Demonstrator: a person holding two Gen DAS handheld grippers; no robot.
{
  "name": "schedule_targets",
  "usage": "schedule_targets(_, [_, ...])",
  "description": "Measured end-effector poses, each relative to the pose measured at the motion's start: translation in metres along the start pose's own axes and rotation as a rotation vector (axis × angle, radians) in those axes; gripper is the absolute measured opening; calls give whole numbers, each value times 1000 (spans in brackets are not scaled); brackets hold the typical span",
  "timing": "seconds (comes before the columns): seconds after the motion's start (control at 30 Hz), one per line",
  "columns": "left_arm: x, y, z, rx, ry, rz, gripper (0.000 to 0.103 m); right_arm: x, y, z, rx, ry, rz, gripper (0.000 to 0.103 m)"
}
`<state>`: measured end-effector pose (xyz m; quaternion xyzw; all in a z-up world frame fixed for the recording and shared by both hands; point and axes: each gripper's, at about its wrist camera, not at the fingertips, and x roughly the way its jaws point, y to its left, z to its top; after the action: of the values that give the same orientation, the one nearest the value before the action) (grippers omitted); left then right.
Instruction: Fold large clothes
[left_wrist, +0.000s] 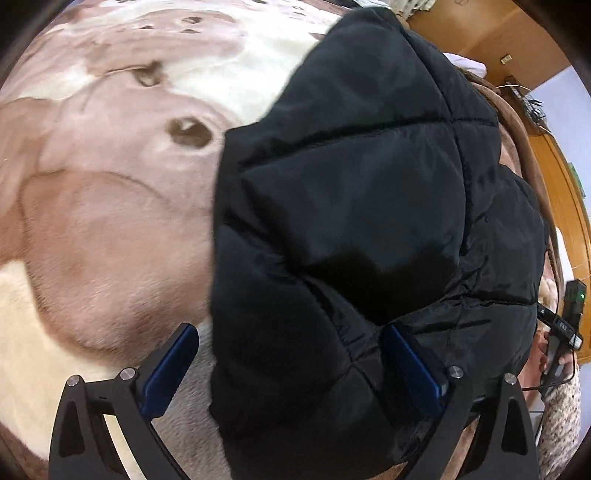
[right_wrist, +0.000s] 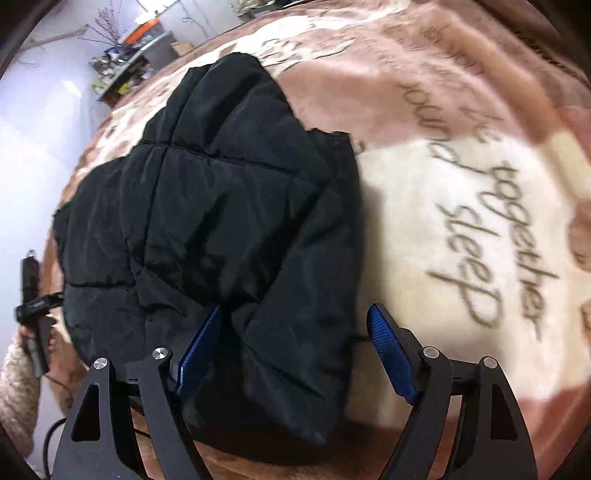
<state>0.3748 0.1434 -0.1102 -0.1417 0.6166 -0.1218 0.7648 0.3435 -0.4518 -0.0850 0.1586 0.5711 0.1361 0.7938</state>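
A black quilted jacket (left_wrist: 351, 206) lies bundled on a plush blanket (left_wrist: 110, 221) printed in brown and cream, with cursive lettering (right_wrist: 491, 229) on the cream patch just beside the jacket in the right wrist view.

The left gripper (left_wrist: 291, 365) hangs over the near edge of the jacket with its fingers spread wide. One blue-padded finger (left_wrist: 170, 369) stands off the jacket, over the bare blanket; the other finger (left_wrist: 413, 365) sits on or just above the jacket's puffy fabric. A fold of the jacket lies between them, but the pads do not press on it.

The right gripper (right_wrist: 295, 350) is likewise spread apart over the jacket's near edge. One blue pad (right_wrist: 199, 350) is down against the jacket, the other (right_wrist: 391, 354) is clear of it, over the blanket just beside the jacket's hem. The jacket's corner lies between the fingers, not pinched.

Beyond the jacket from the right wrist view, a cluttered shelf (right_wrist: 122, 70) stands against a pale wall. In the left wrist view, wooden furniture (left_wrist: 517, 40) shows past the jacket.
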Motion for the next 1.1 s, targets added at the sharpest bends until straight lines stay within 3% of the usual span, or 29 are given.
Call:
schedule_targets(0.17, [22, -1, 8, 9, 29, -21, 103, 28, -4, 10, -13, 53, 90, 96])
schedule_targets(0.27, [29, 5, 15, -18, 49, -49, 103, 41, -8, 14, -9, 72, 142, 97])
schedule_targets(0.57, [48, -14, 25, 32, 64, -1, 103, 58, -17, 19, -3, 122, 232, 97])
schedule_targets(0.7, [58, -35, 30, 41, 58, -29, 86, 56, -14, 22, -14, 106, 246, 79])
schedule_targets(0.93, [45, -48, 20, 20, 33, -73, 53, 45, 3, 16, -74, 71, 215, 60])
schedule_targets(1.0, [39, -49, 19, 11, 18, -86, 46, 41, 14, 12, -97, 61, 195, 55])
schedule_targets(1.1, [35, -50, 16, 12, 6, -90, 45, 43, 18, 9, -88, 58, 187, 54])
